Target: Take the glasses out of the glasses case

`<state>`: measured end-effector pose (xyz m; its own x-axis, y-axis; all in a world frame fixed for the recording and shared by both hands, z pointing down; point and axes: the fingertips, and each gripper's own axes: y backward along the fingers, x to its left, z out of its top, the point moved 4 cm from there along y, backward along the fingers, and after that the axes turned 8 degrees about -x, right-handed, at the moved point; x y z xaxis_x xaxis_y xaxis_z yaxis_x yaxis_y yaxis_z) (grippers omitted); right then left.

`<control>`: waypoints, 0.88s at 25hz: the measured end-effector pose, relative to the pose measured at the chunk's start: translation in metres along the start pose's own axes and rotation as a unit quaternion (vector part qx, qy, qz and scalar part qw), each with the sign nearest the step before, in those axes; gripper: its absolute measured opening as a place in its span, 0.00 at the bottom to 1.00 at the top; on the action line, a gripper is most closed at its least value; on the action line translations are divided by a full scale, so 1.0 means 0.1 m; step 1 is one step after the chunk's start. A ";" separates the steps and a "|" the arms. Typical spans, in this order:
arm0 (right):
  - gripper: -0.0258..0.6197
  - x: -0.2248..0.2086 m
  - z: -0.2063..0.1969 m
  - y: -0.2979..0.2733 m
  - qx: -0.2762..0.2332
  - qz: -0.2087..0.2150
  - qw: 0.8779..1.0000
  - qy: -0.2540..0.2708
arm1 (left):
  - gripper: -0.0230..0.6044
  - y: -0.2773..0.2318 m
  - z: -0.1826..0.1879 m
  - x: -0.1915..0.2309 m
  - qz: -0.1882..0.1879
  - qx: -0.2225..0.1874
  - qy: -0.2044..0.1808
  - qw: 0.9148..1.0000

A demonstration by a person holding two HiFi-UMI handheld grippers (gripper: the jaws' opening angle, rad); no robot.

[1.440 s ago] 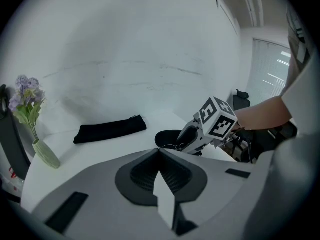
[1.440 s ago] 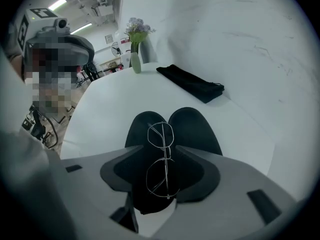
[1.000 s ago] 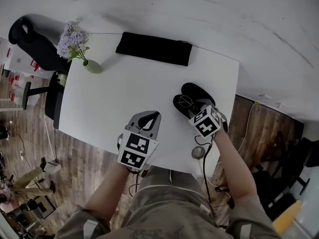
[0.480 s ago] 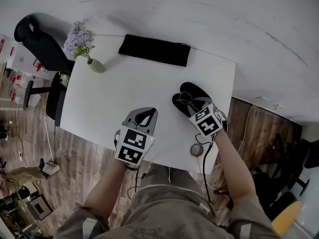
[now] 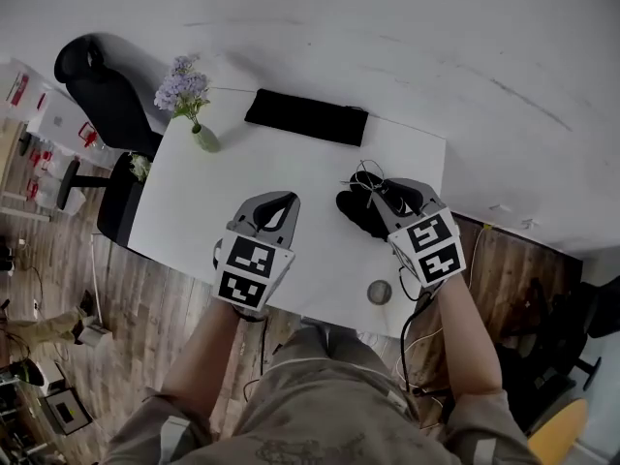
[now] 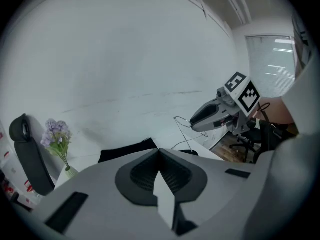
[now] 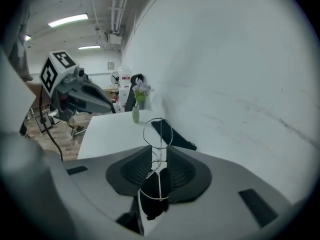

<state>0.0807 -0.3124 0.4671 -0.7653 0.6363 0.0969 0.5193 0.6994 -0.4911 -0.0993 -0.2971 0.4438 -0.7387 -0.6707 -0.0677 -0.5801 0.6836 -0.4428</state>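
Observation:
The wire-rimmed glasses [image 7: 158,132] hang clear of the table, pinched at the bridge between the pads of my right gripper [image 7: 159,154], which is shut on them. In the head view that gripper [image 5: 380,190] holds the glasses [image 5: 366,176] above the open black case [image 5: 356,209], which lies on the white table [image 5: 242,172]. From the left gripper view the glasses [image 6: 182,128] trail from the right gripper [image 6: 196,120]. My left gripper [image 5: 288,200] hovers left of the case, its jaws shut [image 6: 159,151] with nothing in them.
A black mat [image 5: 307,117] lies along the table's far edge. A small vase of purple flowers [image 5: 197,122] stands at the far left corner, with a black chair [image 5: 97,76] beyond it. A small round disc [image 5: 379,292] sits near the front edge.
Both grippers have risen off the table. The right one closed on the glasses and lifted them out of the case, which stayed on the table.

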 end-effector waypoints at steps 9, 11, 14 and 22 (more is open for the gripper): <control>0.21 0.09 1.07 0.92 -0.144 -0.034 0.989 0.010 | 0.06 0.49 0.68 0.01 0.025 -0.078 -0.035 0.996; 0.21 0.13 1.21 1.13 -0.167 -0.040 0.985 0.014 | 0.06 0.62 0.82 0.01 0.031 -0.095 -0.040 0.994; 0.21 0.19 1.40 1.43 -0.199 -0.046 0.978 0.030 | 0.06 0.81 1.03 0.01 0.040 -0.123 -0.049 0.990; 0.21 0.37 1.54 2.01 -0.251 -0.068 0.965 0.014 | 0.06 1.21 1.28 -0.11 0.041 -0.170 -0.057 0.983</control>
<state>0.0983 -0.1982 0.2386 -0.8327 0.5306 0.1586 0.5385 0.8426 0.0085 -0.1169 -0.2438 0.2766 -0.7557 -0.6238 -0.1993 -0.6159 0.7805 -0.1076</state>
